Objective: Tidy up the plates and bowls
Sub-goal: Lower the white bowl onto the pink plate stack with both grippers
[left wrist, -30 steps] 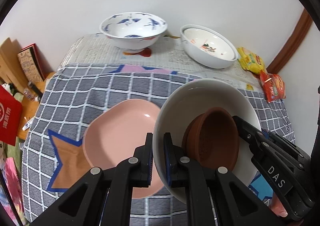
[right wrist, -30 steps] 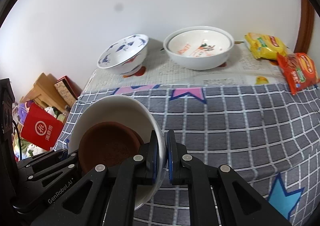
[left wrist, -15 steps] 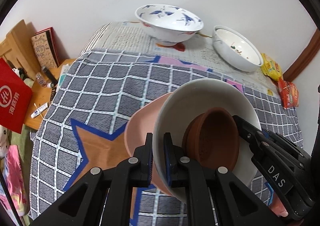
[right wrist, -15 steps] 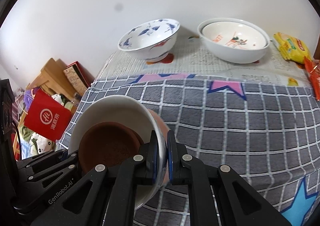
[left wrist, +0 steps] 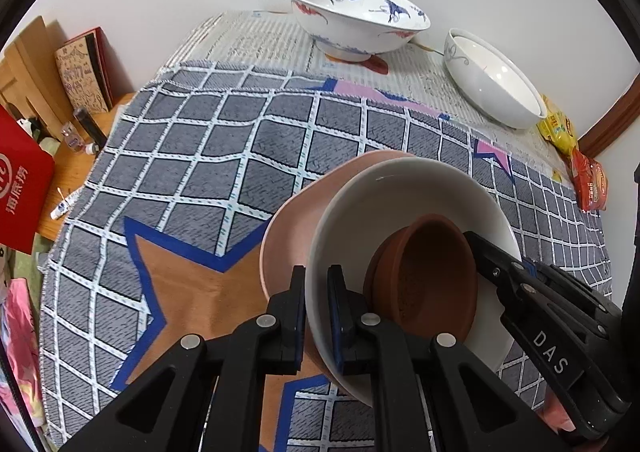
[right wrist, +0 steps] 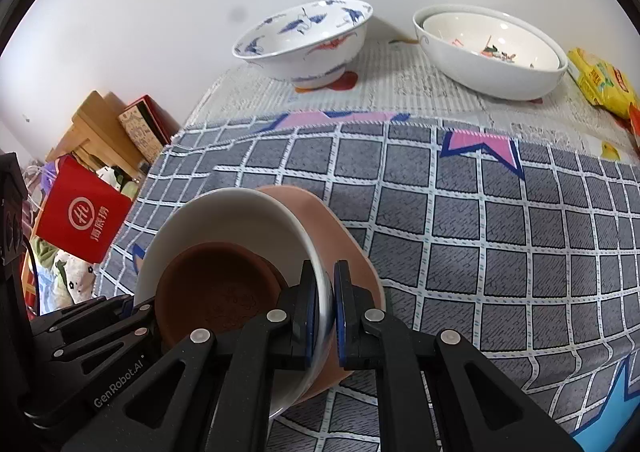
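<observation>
Low over the checked tablecloth (left wrist: pixel 224 156), left gripper (left wrist: pixel 317 316) reaching in from 6 o'clock, fingers pointing toward 12, clamped on the near rim of the white bowl (left wrist: pixel 384 204) with one finger inside the wall and one outside. Opposite, at 4 o'clock in the left view, right gripper (right wrist: pixel 327 312) likewise pinched tight on the same bowl's rim, jaws nearly together with only the porcelain wall between them. Inside the white bowl, a small brown clay bowl (right wrist: pixel 216 288), tilted toward the left gripper's side. Directly beneath and showing past the white bowl's rim from 9 to 12 o'clock, a pink plate (left wrist: pixel 296 220); whether touching or just above cannot be told. Under all of it, grey cloth with white grid lines and an orange star edged in blue. Farther off at 12 o'clock, on a pale printed mat (right wrist: pixel 400 88), a blue-patterned bowl (right wrist: pixel 308 40); at 1 o'clock, a stack of white bowls (right wrist: pixel 492 52), with yellow and red snack packets (left wrist: pixel 572 152) just beyond. At 9 o'clock, off the table, a red box (right wrist: pixel 80 216) and wooden furniture against a plain white wall.
</observation>
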The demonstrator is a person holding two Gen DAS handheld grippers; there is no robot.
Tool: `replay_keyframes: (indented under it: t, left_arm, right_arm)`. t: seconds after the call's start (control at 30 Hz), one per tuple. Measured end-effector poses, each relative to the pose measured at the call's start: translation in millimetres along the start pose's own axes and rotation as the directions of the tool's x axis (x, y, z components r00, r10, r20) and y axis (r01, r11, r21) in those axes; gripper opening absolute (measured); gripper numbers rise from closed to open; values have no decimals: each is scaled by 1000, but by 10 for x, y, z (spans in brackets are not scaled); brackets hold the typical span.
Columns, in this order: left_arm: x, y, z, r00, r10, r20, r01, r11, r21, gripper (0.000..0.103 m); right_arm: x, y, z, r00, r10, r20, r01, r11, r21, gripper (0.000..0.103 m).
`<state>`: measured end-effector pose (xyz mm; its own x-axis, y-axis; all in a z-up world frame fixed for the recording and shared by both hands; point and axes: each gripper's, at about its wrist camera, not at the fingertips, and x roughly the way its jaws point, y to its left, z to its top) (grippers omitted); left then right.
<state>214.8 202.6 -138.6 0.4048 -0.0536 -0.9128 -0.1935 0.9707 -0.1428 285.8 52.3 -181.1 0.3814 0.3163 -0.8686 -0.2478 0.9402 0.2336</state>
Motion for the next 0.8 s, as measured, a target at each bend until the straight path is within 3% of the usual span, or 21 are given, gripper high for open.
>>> replay_keyframes:
  t: [0.8]
  left_arm:
    - [-31,27,-2,1000,-26,5,26,1000,4,13]
  right_arm:
    - [45,-30,8,1000,-3,-10,3,999,-35,13]
